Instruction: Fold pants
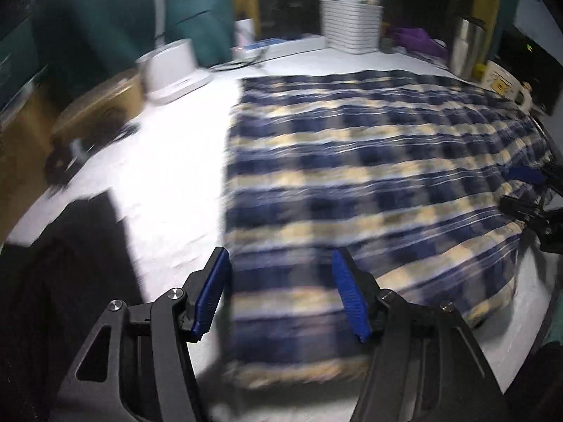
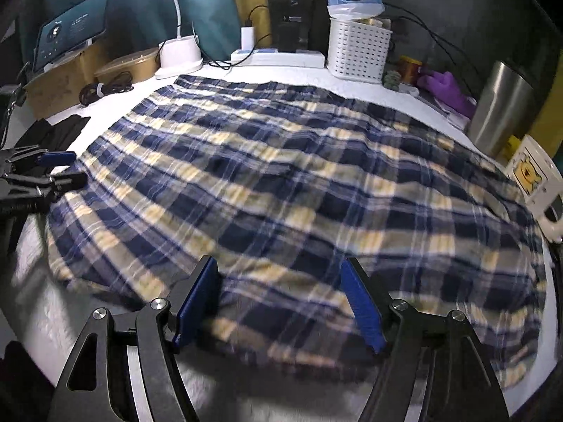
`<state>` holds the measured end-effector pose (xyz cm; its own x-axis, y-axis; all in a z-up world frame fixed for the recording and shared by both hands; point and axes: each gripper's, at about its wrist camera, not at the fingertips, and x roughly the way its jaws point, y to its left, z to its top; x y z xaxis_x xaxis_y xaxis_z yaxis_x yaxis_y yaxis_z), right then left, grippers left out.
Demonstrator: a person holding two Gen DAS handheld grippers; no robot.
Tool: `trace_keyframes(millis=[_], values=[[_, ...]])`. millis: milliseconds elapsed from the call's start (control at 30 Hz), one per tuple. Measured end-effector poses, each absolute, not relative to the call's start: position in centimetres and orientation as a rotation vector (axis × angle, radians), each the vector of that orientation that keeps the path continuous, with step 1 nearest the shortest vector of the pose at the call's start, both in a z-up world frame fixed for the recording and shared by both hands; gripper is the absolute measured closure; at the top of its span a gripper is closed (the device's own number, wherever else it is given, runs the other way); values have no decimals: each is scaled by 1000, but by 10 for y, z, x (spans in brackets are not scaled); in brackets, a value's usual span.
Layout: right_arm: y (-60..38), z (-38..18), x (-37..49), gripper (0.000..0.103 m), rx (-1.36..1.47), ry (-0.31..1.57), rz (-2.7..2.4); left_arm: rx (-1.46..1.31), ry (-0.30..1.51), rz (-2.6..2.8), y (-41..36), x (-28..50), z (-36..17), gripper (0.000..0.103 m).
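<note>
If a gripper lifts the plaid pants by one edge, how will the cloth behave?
The plaid pants look thin and wrinkled, so they will probably droop rather than stay flat. Spread wide over the white table, the rest would likely drag behind.

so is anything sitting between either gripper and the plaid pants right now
Nothing visible is. The plaid pants lie spread flat on the white table, and both the left gripper and right gripper hover open right over the near edge of the cloth, fingers empty.
</note>
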<state>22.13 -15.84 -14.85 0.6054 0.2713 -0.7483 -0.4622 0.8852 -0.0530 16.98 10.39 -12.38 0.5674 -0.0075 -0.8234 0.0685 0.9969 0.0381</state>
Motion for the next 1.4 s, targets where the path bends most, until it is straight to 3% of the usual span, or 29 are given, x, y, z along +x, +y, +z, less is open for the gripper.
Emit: trace_keyframes(millis=[333, 567, 633, 1200, 1267, 1333, 1400], values=[[-125, -119, 205, 29, -200, 759, 519, -87, 887, -50, 133, 145, -109, 41], [-98, -121, 201, 29, -232, 759, 575, -67, 876, -122, 125, 177, -110, 46], [-103, -124, 204, 29, -219, 770, 562, -64, 890, -124, 126, 176, -108, 56], [-192, -129, 245, 29, -89, 780, 357, -28, 928, -120, 118, 227, -115, 57], [-197, -131, 246, 29, -85, 782, 355, -16, 927, -113, 117, 228, -116, 65], [-198, -133, 248, 29, -82, 785, 356, -12, 924, -95, 119, 229, -115, 83], [-197, -135, 250, 29, -82, 787, 358, -24, 926, -82, 123, 230, -115, 89]])
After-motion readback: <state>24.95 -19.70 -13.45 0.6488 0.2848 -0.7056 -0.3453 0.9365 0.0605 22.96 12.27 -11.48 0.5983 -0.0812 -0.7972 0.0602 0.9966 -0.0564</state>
